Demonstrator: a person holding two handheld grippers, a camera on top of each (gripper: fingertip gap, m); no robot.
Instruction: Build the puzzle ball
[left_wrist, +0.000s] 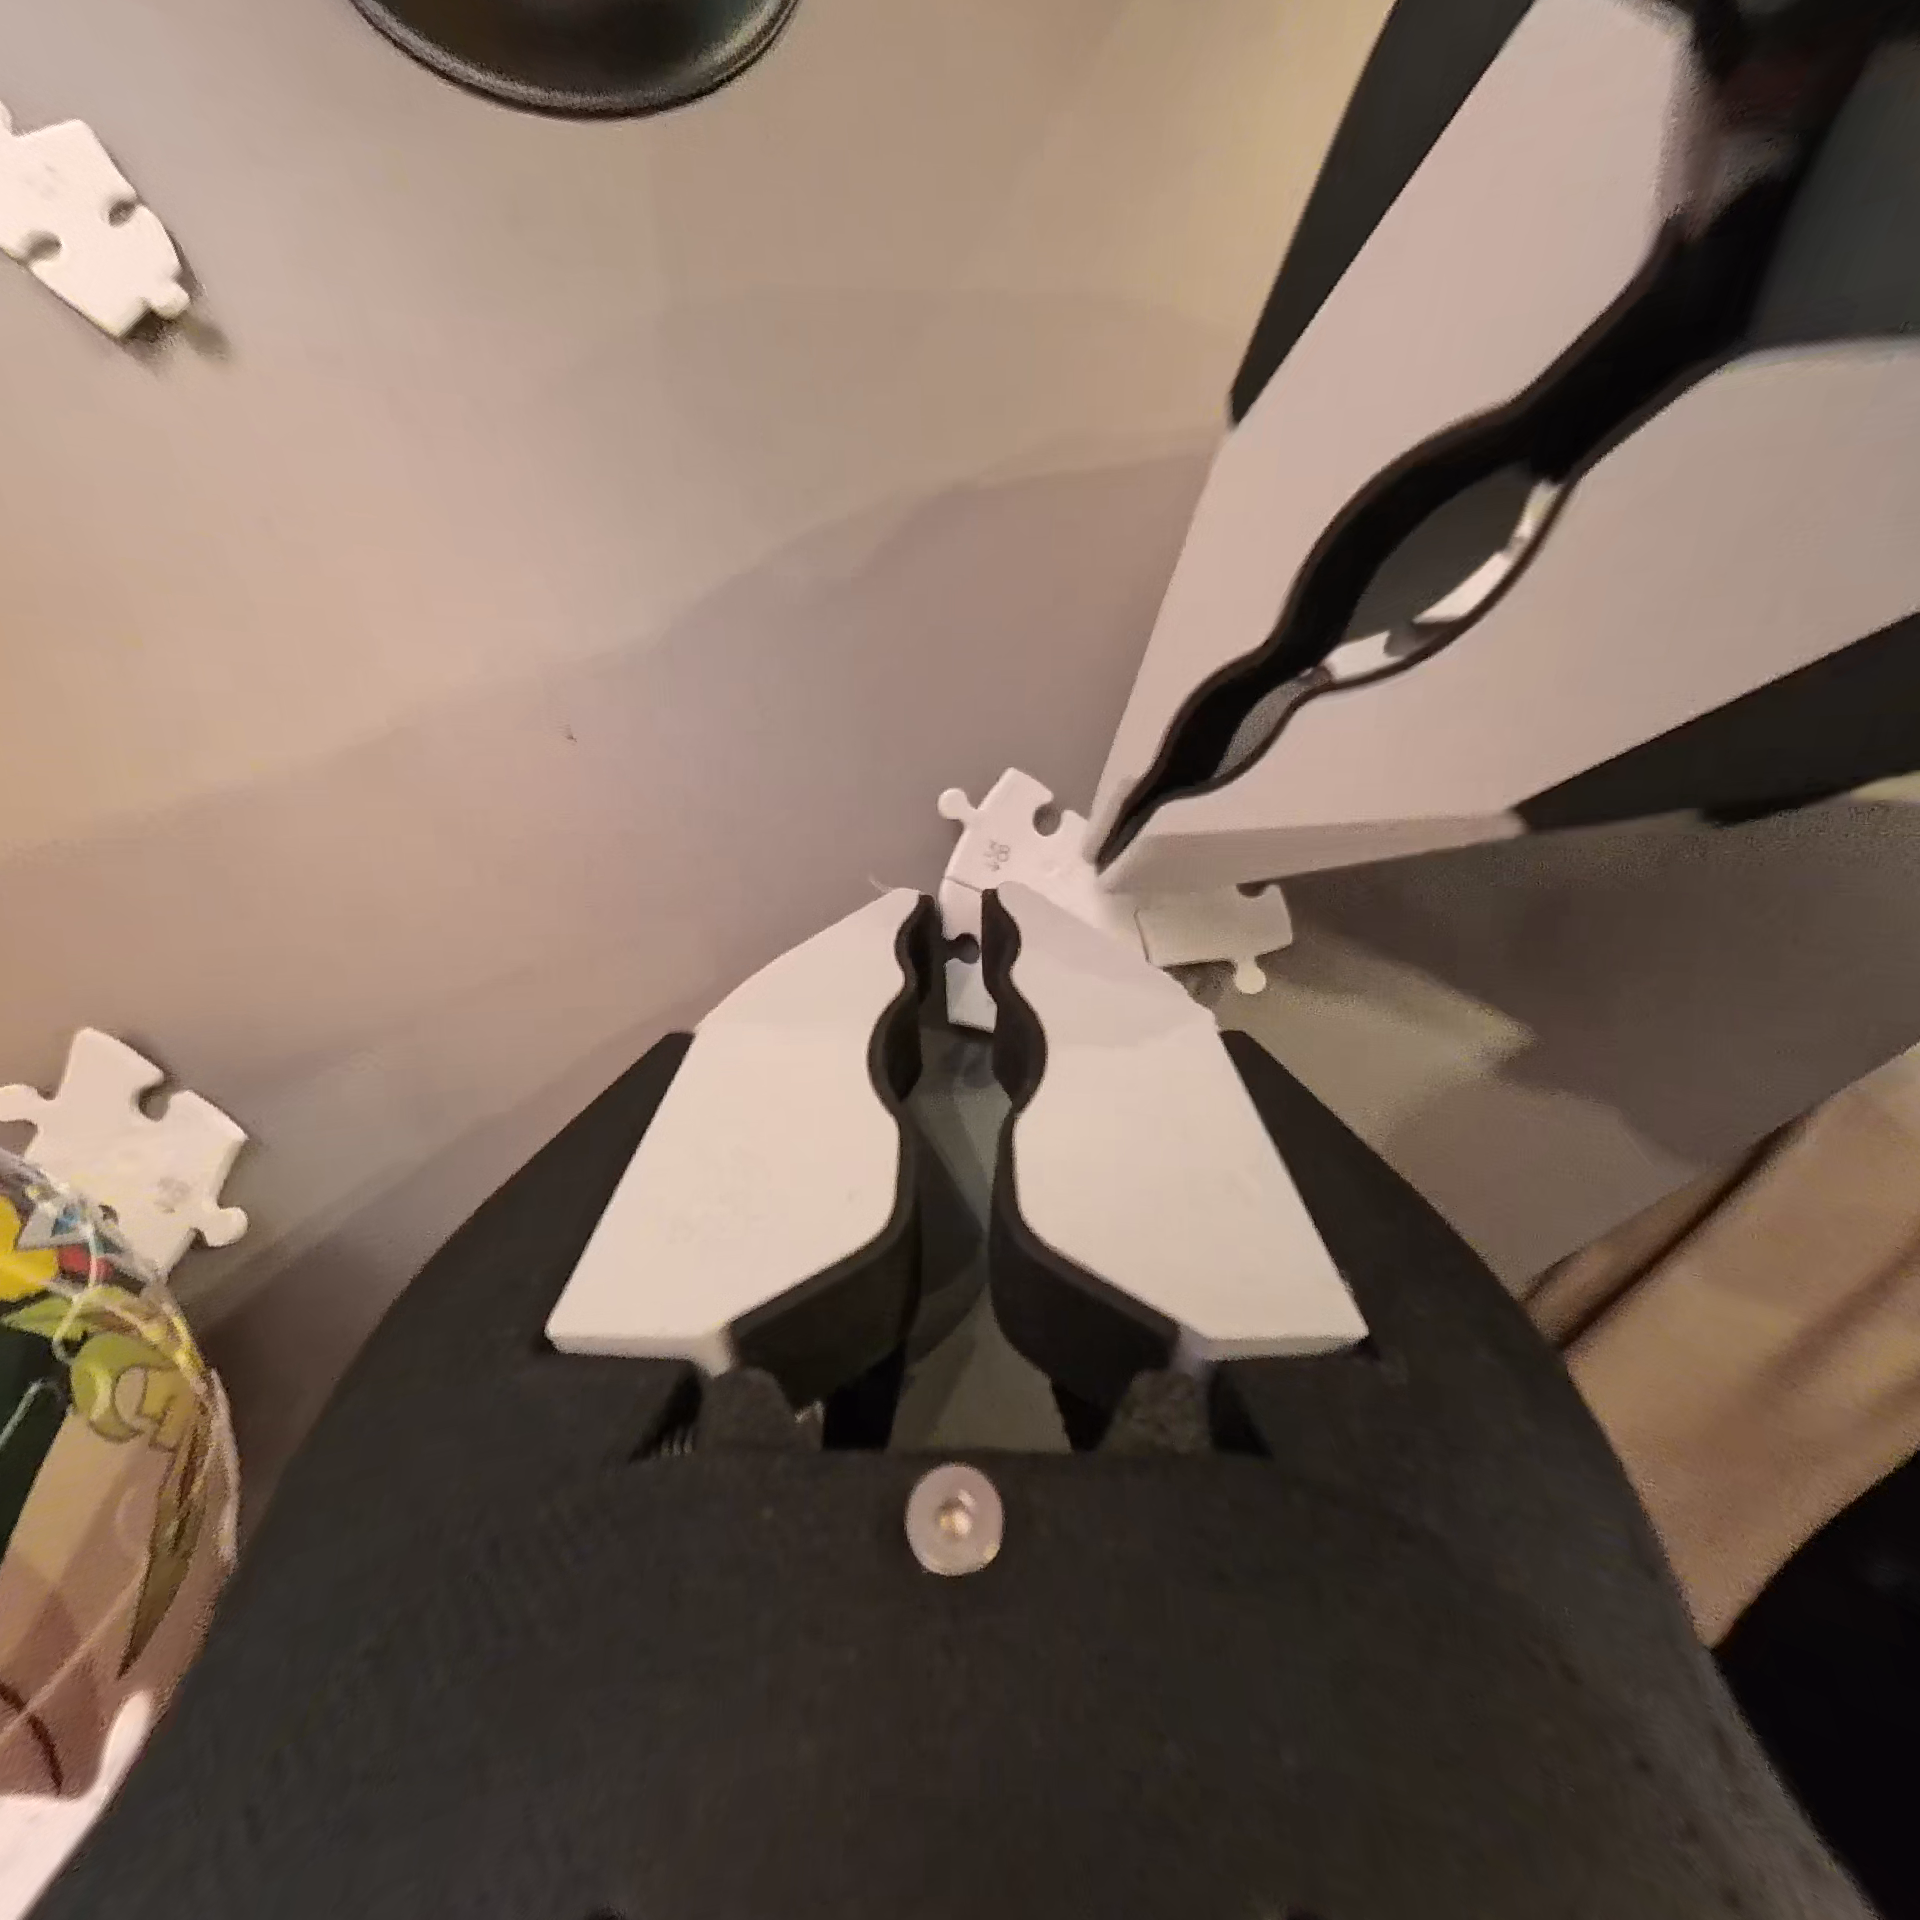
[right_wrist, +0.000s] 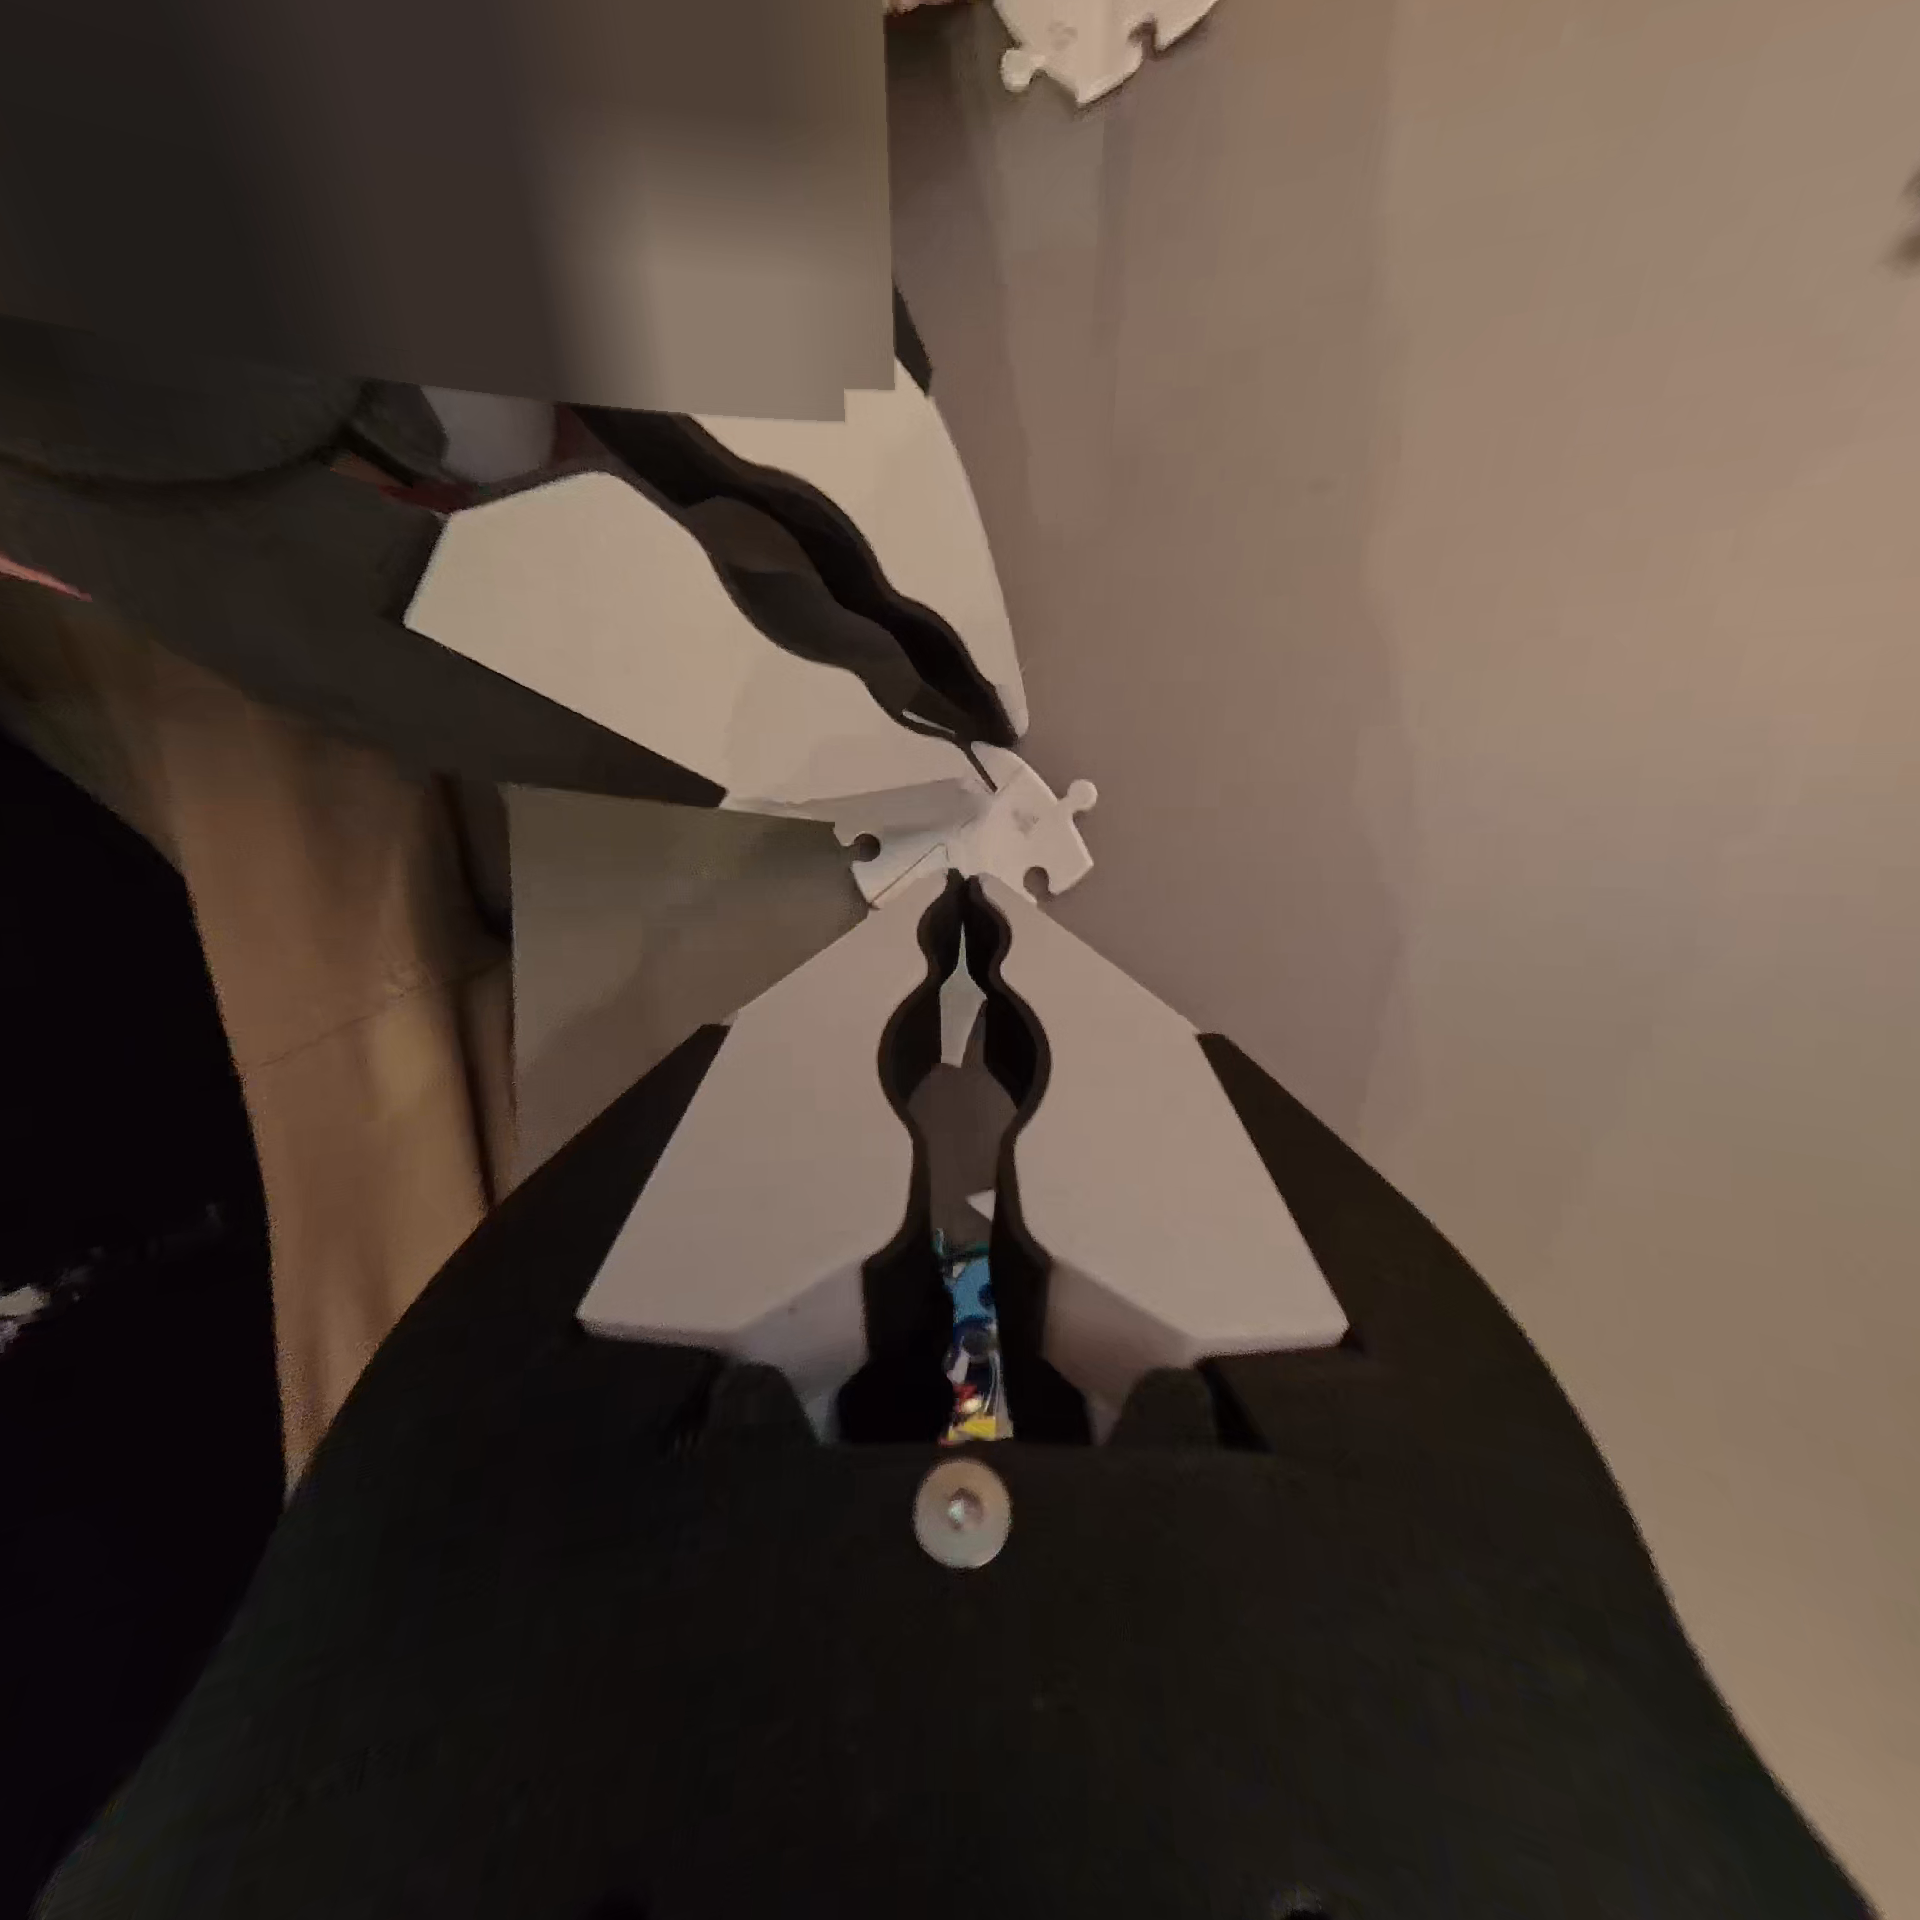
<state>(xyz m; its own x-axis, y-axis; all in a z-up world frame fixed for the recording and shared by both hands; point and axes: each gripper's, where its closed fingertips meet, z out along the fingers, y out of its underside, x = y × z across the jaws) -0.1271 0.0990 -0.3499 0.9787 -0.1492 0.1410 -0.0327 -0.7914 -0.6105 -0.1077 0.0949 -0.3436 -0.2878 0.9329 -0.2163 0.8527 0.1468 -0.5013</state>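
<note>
2 hand-held grippers are joining white puzzle pieces above the grey table (left_wrist: 520, 623).
The left hand-held gripper (left_wrist: 961, 914) is clamping 1 puzzle piece (left_wrist: 966, 987); the right hand-held gripper (right_wrist: 964, 883) is pinching its neighbour (right_wrist: 1023, 826), seemingly to interlock them.

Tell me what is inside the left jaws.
A white puzzle piece is pinched at the left gripper tips; its lower part is hidden behind the jaws.

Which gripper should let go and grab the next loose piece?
Probably the right gripper. It only nips an edge of the held white pieces with its tips, while the left gripper has them deeper between its fingers, so it could likely keep holding alone.
</note>
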